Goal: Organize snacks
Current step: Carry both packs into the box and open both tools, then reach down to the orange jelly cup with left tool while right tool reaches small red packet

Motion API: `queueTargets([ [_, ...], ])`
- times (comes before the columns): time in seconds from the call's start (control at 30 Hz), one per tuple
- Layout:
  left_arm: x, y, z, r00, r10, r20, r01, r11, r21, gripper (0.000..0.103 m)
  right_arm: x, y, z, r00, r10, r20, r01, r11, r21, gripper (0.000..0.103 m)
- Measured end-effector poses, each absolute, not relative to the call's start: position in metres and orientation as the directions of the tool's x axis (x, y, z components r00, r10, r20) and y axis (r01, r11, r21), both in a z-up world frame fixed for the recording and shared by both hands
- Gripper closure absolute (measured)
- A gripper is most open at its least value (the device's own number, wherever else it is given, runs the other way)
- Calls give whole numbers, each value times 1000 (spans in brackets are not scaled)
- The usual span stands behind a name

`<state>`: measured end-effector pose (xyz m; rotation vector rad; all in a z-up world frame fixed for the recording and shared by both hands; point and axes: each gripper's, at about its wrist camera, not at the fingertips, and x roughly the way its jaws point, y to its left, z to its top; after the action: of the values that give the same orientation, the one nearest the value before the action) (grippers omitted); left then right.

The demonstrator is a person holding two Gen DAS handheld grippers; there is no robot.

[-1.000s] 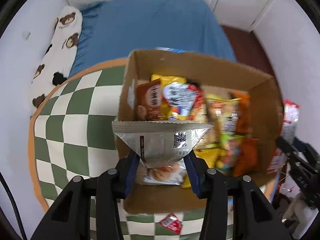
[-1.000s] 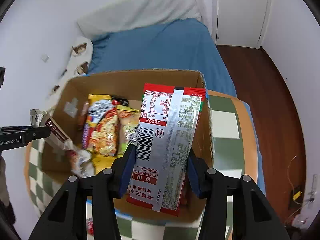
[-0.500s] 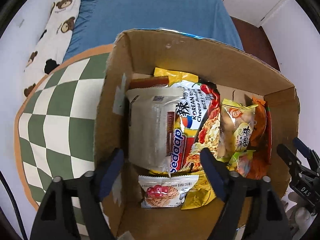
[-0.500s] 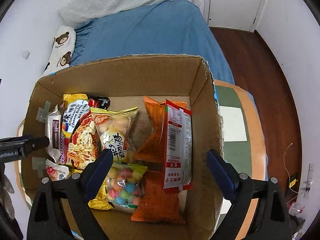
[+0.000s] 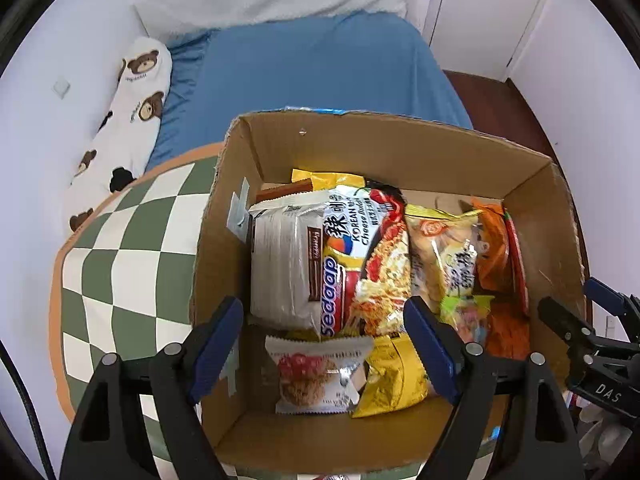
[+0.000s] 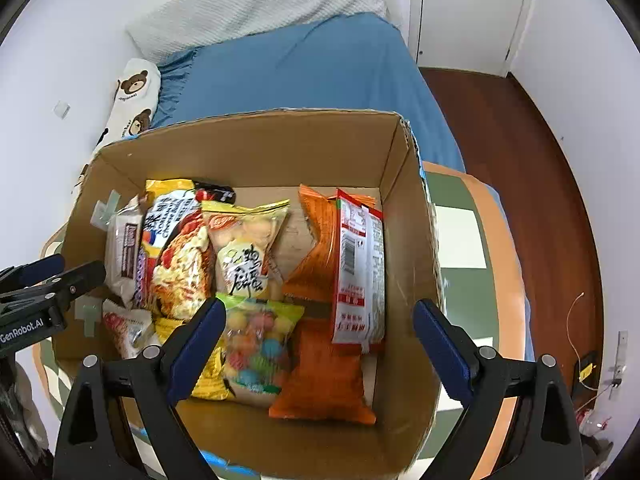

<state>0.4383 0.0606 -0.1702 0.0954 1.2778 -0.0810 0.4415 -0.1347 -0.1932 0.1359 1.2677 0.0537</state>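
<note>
A cardboard box (image 5: pixel 400 148) (image 6: pixel 256 152) stands on a green-and-white checkered table (image 5: pixel 120 256) and holds several snack packets. The silver packet (image 5: pixel 284 264) lies at the box's left side next to a Sedaap noodle pack (image 5: pixel 360 264). The red-and-silver packet (image 6: pixel 358 272) lies at the right side on orange bags (image 6: pixel 320 372). My left gripper (image 5: pixel 322 344) is open and empty above the box's near left part. My right gripper (image 6: pixel 316 344) is open and empty above the near right part.
A blue bed (image 5: pixel 320 76) with a bear-print pillow (image 5: pixel 128 112) lies behind the table. White walls close in on both sides. Dark wooden floor (image 6: pixel 520 168) and a door are to the right. A small red packet edge (image 5: pixel 332 477) shows below the box.
Both grippers have opened and let go of their packets into the box: the silver one at the left, the red-and-silver one at the right. Both grippers then drew back a little.
</note>
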Motion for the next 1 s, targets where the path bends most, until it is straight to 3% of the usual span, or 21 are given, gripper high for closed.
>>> queueTargets([
  [0.6, 335, 57, -99, 495, -51, -867, 99, 995, -2, 21, 339, -122, -110, 511, 61, -857, 1, 997, 72, 6],
  [1.0, 274, 58, -51, 594, -81, -800, 111, 994, -18, 21, 274, -120, -54, 597, 83, -798, 8, 994, 109, 6],
])
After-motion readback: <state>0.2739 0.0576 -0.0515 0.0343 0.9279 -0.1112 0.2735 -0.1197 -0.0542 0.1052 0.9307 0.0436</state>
